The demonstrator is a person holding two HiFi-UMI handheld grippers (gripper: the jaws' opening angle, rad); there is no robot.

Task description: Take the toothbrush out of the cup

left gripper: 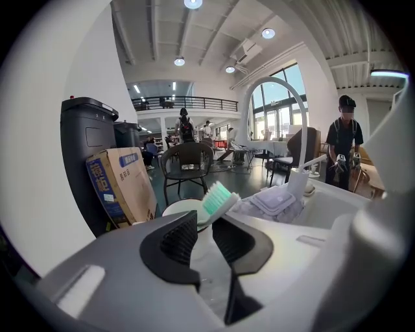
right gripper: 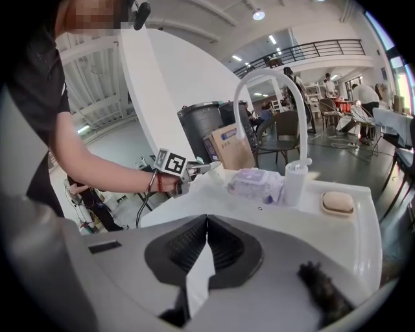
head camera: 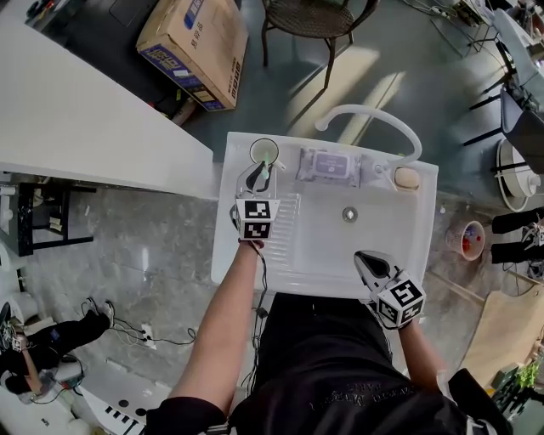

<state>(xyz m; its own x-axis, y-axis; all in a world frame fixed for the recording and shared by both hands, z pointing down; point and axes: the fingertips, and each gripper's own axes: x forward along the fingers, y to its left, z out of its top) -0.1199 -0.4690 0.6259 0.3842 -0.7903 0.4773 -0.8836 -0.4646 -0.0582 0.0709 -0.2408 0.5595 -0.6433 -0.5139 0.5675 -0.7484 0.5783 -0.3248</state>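
Observation:
A white cup (head camera: pixel 264 151) stands on the back left corner of the white sink (head camera: pixel 408 255). A toothbrush (head camera: pixel 263 172) with a green bristle head (left gripper: pixel 219 198) leans out of the cup (left gripper: pixel 183 209). My left gripper (head camera: pixel 259 176) is right at the cup. In the left gripper view its jaws stand close together at the brush's neck, the head rising just above the left gripper's (left gripper: pixel 204 224) tips. My right gripper (head camera: pixel 367 260) hovers over the sink's front right edge, shut with nothing in it (right gripper: pixel 206 224).
A curved white faucet (head camera: pixel 374 115), a pack of wipes (head camera: pixel 330 164) and a soap bar (head camera: pixel 407 178) line the sink's back ledge. The drain (head camera: pixel 349 214) is mid-basin. A white counter (head camera: pixel 76 110), a cardboard box (head camera: pixel 195 47) and a chair (head camera: pixel 310 17) lie beyond.

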